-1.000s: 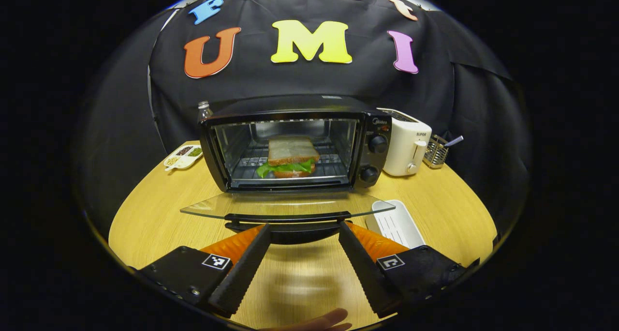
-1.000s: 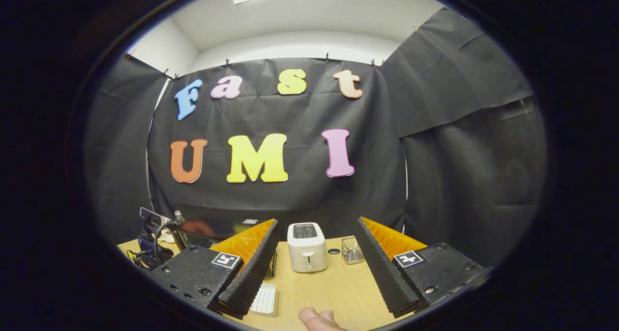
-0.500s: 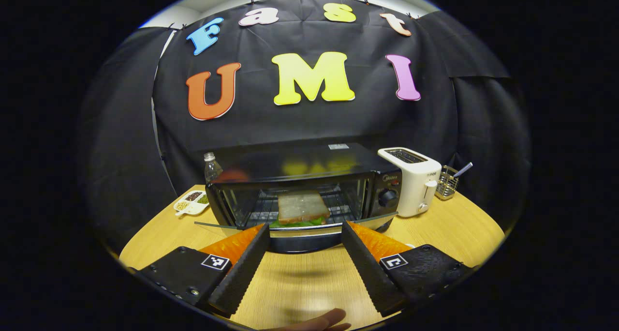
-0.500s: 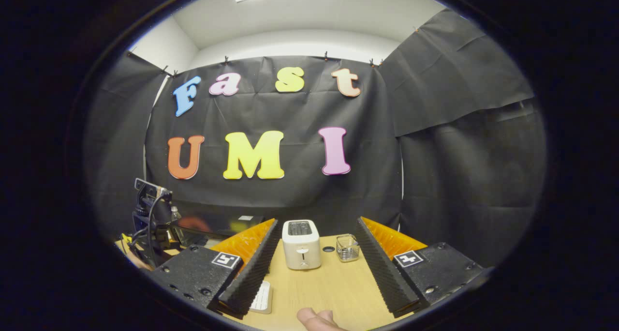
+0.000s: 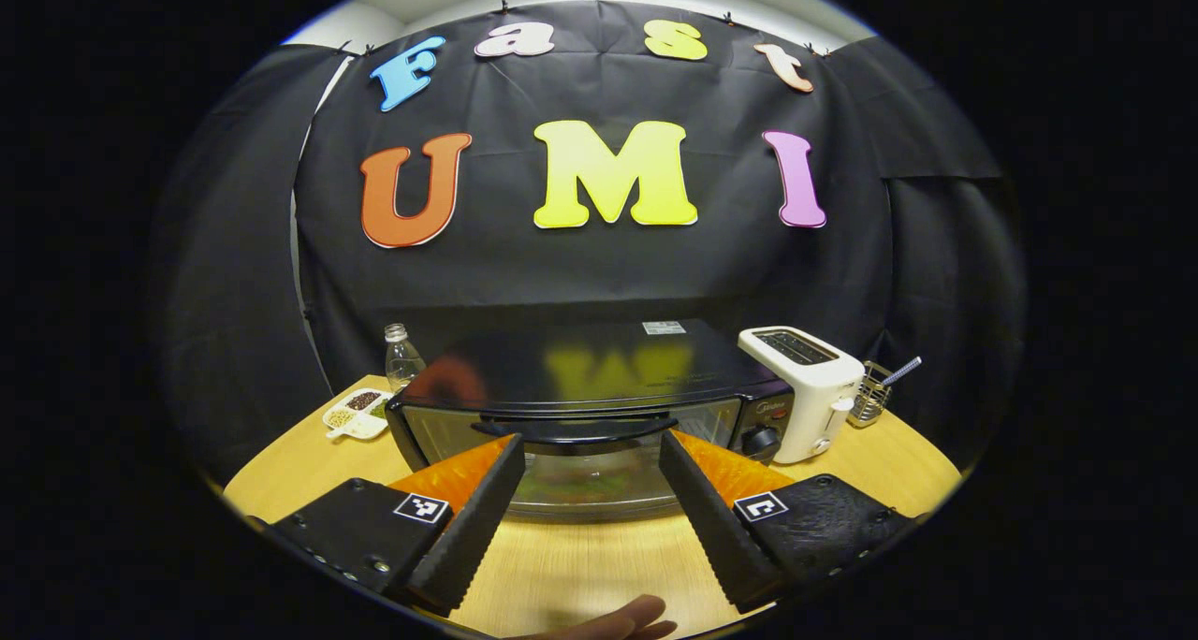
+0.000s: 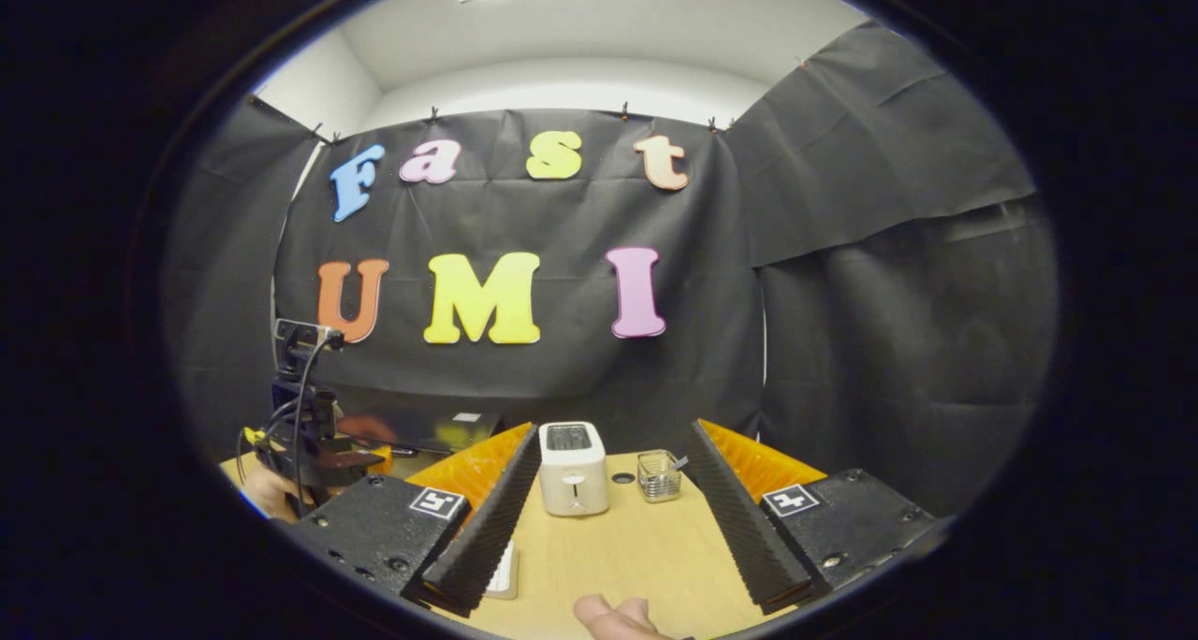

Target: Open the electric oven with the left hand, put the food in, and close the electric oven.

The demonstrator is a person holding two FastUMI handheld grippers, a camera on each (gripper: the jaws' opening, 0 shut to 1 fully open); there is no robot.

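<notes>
At the bottom of the left gripper view, the left gripper [image 5: 585, 490] points at the electric oven [image 5: 590, 406] with its fingers spread wide and pinching nothing; the door handle [image 5: 576, 429] lies between the fingertips, and whether they touch it cannot be told. The glass door [image 5: 585, 481] stands nearly upright against the oven's front at frame centre, so the closing looks all but done, perhaps lacking a final push. The food is a dim greenish blur behind the glass, judged to be inside. Beyond the oven, a white toaster [image 5: 805, 387] stands just to its right, a small divided dish [image 5: 358, 414] and a clear bottle [image 5: 401, 359] to its left, all on the wooden table [image 5: 580, 574]. In the right gripper view, the right gripper [image 6: 608, 509] hangs idle with fingers parted and empty, the left gripper showing at that frame's lower left.
</notes>
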